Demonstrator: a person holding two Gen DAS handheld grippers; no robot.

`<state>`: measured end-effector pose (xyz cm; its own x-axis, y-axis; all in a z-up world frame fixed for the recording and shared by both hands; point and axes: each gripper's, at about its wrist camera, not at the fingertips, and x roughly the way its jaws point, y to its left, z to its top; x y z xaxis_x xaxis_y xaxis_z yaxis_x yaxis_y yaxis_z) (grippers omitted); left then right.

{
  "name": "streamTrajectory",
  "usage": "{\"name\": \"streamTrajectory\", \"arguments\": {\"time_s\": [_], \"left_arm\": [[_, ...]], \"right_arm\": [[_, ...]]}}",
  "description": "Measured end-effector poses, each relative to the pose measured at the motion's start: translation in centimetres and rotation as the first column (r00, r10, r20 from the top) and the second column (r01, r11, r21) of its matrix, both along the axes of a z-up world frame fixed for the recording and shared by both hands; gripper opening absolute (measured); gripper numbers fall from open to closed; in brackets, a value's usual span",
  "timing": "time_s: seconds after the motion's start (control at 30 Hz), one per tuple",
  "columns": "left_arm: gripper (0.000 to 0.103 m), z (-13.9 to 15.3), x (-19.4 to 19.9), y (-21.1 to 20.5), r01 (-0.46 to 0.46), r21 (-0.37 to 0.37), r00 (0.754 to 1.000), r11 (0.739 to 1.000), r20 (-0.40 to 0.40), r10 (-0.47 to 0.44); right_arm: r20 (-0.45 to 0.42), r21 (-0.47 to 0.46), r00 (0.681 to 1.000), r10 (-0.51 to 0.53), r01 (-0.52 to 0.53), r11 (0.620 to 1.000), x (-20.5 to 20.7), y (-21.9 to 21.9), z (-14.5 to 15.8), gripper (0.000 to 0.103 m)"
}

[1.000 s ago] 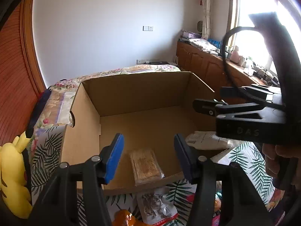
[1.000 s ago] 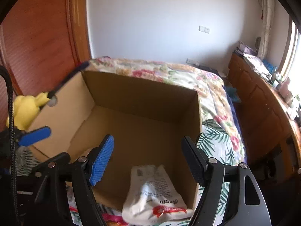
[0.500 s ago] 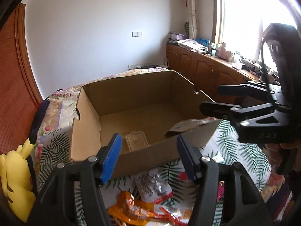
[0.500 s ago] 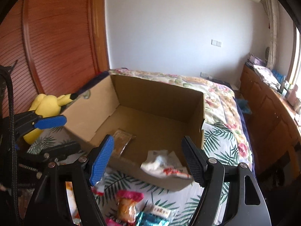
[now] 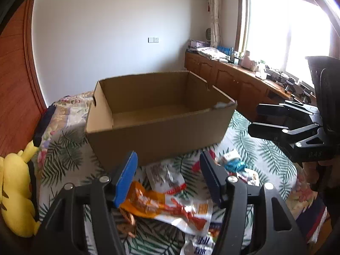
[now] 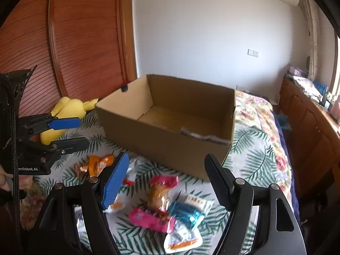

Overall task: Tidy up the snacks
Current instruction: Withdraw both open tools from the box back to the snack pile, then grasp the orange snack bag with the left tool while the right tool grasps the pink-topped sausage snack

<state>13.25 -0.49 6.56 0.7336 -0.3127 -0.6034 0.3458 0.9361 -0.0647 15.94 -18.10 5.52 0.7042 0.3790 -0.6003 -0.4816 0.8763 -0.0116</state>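
Well, leaf-print bedspread (image 6: 252, 161) w/ cardboard box (image 6: 170, 144), bedroom.

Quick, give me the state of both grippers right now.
Left gripper: open, nothing between its fingers, above the snack packets.
Right gripper: open, holding nothing, above the packets in front of the cardboard box.

The left gripper (image 5: 167, 178) is black plastic with two long fingers. One finger has a bright blue ribbed pad (image 5: 125, 180); the other pad is black. Small round silver screws (image 5: 231, 179) sit on its arms. The right gripper (image 6: 166, 180) looks the same. A black braided cable (image 6: 13, 127) hangs by white lettering (image 6: 27, 169) beside the blue pad.
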Motion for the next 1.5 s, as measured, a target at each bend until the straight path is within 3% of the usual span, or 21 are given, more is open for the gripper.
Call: {"name": "streamTrajectory", "arguments": {"time_s": [0.33, 0.7, 1.33, 1.5], "left_arm": [[0.062, -4.6, -0.8, 0.4, -0.004, 0.002, 0.995, 1.0, -0.097, 0.005], [0.062, -8.6, -1.0, 0.6, -0.014, 0.009, 0.985, 1.0, -0.172, 0.015], [0.062, -9.8, -1.7, 0.6, -0.028, 0.023, 0.974, 0.999, -0.225, 0.033], [0.062, -10.1, -1.5, 0.7, -0.053, -0.028, 0.963, 0.998, -0.266, 0.043]], "right_arm": [[-0.077, -0.027, 0.997, -0.011, 0.009, 1.0, -0.1, 0.3, -5.3, 0.075], [-0.148, -0.018, 0.988, -0.051, 0.049, 0.999, 1.7, 0.4, -10.4, 0.068], [-0.15, -0.112, 0.987, -0.059, 0.042, 0.993, 1.8, 2.2, -13.1, 0.068], [-0.144, -0.134, 0.988, -0.064, 0.045, 0.99, 1.8, 2.7, -13.3, 0.069]]}}
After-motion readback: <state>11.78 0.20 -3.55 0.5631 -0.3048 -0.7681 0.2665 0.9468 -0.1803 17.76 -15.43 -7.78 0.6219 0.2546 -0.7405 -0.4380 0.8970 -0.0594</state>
